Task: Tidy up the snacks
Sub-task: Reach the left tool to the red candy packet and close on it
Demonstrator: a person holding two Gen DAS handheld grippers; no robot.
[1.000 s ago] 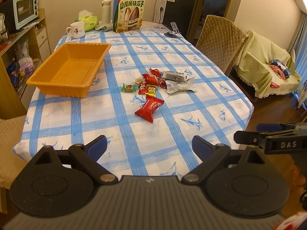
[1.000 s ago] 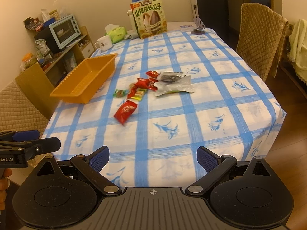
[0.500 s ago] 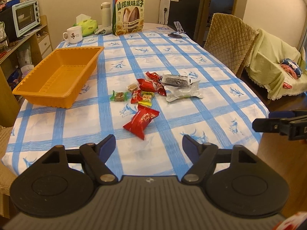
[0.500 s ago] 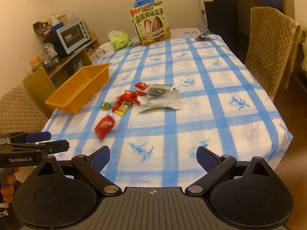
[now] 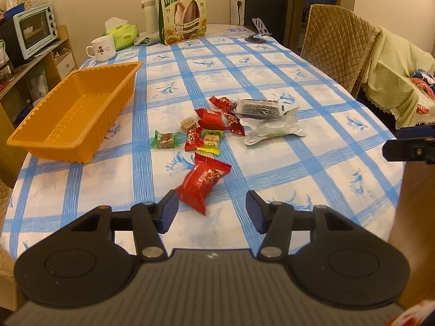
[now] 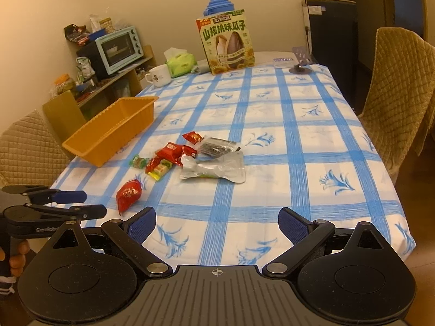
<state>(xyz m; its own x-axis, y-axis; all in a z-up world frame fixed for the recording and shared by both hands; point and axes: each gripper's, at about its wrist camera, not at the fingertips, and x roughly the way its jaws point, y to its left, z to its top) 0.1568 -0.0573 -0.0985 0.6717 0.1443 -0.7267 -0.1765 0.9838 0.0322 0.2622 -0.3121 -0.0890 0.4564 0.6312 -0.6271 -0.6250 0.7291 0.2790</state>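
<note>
So the left gripper (image 5: pixel 212 212) is angling down at the nearest snack, the big red packet (image 5: pixel 202 183), which is lying on the counter (image 5: pixel 285 168) just ahead of the fingers and a bit toward the left finger (image 5: pixel 168 213). Its long axis is running diagonally, near end pointing at the left finger, far end tipping up and to the right, so it's sitting skewed across the gap, not square to it. The fingers are closing in, but nothing's between them yet and the pads aren't touching the wrapper. The right gripper (image 6: pixel 217 224) is hanging wide open and empty; from there the packet lies ahead and well off to the left, so the left hand is clearly nearer. The orange tray (image 5: pixel 40 146) is waiting farther ahead on the left, past the candy pile (image 5: pixel 206 127).
</note>
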